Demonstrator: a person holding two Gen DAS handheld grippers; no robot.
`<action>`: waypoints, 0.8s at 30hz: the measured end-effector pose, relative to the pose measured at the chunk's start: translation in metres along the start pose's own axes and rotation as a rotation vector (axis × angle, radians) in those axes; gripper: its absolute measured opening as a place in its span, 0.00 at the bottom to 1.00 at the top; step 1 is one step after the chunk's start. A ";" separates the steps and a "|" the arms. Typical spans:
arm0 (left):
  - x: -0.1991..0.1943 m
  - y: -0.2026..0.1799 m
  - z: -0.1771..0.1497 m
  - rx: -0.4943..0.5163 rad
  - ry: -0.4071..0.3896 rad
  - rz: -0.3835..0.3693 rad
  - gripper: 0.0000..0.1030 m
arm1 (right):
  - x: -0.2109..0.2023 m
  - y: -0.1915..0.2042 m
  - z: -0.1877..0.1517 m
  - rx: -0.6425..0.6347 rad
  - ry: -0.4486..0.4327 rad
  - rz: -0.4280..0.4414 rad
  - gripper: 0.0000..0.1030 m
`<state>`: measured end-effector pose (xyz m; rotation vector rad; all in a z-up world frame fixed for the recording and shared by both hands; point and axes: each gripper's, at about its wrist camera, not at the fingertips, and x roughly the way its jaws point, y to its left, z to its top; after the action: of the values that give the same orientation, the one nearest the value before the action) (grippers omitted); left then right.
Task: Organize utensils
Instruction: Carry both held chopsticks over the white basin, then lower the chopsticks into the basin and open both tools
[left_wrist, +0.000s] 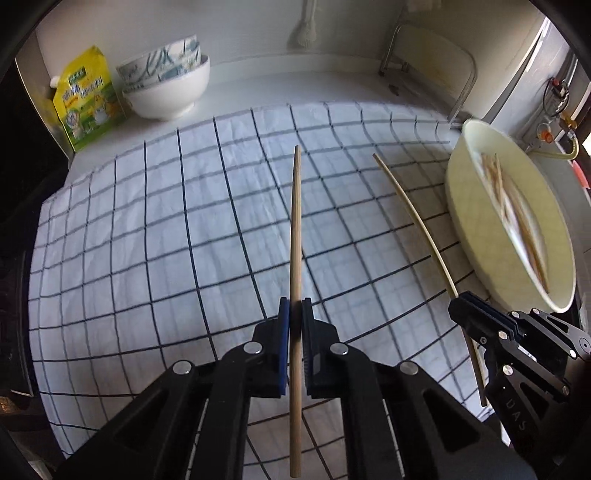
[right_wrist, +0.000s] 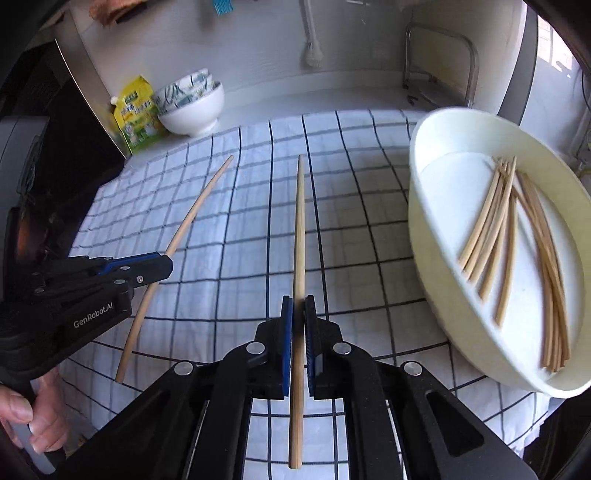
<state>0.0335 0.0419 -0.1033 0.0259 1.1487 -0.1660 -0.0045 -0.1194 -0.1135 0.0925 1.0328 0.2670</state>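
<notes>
**Two chopsticks pinched, basin waiting**

Take the white basin (right_wrist: 436, 236) as your landmark: a bundle of chopsticks (right_wrist: 517, 251) lies inside. Beside it, over the checked cloth (right_wrist: 229, 229), your right gripper (right_wrist: 298, 306) clamps one chopstick (right_wrist: 299, 229); farther off, your left gripper (left_wrist: 294, 310) clamps another (left_wrist: 295, 221). Both are light, stiff, smooth and inclined to pivot; hold near mid-length.
</notes>
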 end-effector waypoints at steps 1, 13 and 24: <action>-0.009 -0.004 0.004 0.005 -0.018 -0.002 0.07 | -0.007 -0.002 0.002 0.002 -0.012 0.003 0.06; -0.041 -0.120 0.069 0.162 -0.152 -0.143 0.07 | -0.087 -0.094 0.028 0.108 -0.159 -0.117 0.06; 0.003 -0.231 0.095 0.324 -0.090 -0.240 0.07 | -0.082 -0.188 0.025 0.249 -0.112 -0.239 0.06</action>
<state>0.0869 -0.1968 -0.0519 0.1658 1.0231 -0.5600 0.0104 -0.3211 -0.0704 0.2045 0.9518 -0.0844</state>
